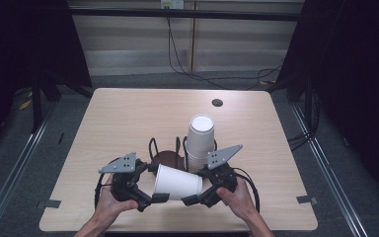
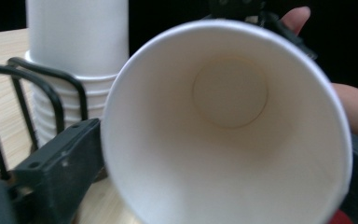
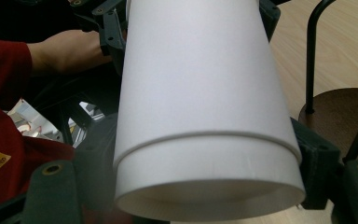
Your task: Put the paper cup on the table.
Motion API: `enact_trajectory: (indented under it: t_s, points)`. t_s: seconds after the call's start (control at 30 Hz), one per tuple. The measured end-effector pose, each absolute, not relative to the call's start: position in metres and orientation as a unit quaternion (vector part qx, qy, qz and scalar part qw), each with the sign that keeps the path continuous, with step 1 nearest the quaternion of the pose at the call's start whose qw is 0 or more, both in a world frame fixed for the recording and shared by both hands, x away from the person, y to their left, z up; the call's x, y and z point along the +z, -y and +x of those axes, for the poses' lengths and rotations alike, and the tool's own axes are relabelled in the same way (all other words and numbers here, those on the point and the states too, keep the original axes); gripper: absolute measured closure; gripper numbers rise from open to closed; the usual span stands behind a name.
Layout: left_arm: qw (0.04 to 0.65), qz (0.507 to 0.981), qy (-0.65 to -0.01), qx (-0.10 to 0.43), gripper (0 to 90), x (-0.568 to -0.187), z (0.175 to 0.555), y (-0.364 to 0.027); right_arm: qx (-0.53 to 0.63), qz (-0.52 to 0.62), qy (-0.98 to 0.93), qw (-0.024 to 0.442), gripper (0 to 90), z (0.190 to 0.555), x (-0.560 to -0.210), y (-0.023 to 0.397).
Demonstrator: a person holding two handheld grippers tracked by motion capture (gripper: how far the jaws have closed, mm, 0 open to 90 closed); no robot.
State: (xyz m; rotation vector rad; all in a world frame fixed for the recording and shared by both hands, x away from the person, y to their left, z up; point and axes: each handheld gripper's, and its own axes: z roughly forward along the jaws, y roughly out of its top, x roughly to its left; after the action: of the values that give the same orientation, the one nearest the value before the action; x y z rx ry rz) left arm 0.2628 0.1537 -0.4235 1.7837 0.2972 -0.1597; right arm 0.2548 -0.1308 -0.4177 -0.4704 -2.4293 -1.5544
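Between two claws, one sideways paper cup (image 1: 176,181): right claw (image 1: 191,199) gripping its base, left claw (image 1: 154,199) spread around its rim.

Place: a test room or lab, not a home.
Table: one plain wood table (image 1: 128,113) stands alone in the middle.
Sides: dark curtains (image 1: 360,74) hang left and right.
Floor: grey carpet, metal rails (image 1: 15,163), loose black cables (image 1: 197,74).

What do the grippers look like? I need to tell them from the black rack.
Both the left gripper and the right gripper are black, angular, each topped by a grey three-cornered plate with small holes. A black cable loops from each. Forearms are bare.
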Motion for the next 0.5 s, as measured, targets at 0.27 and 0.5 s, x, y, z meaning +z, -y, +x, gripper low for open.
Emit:
enact_trajectory:
  t_s: [0.27,0.5]
  points:
    - [0.61,0.779,-0.127,-0.067,5.3,-0.4235,0.2615,-0.1487,-0.529,-0.156,0.826,0.113,25.0,0.2553,-0.4184,0.1301]
    - [0.599,0.786,-0.132,-0.075,7.2,-0.4232,0.2615,-0.1494,-0.524,-0.157,0.829,0.118,24.8,0.2558,-0.4198,0.1276]
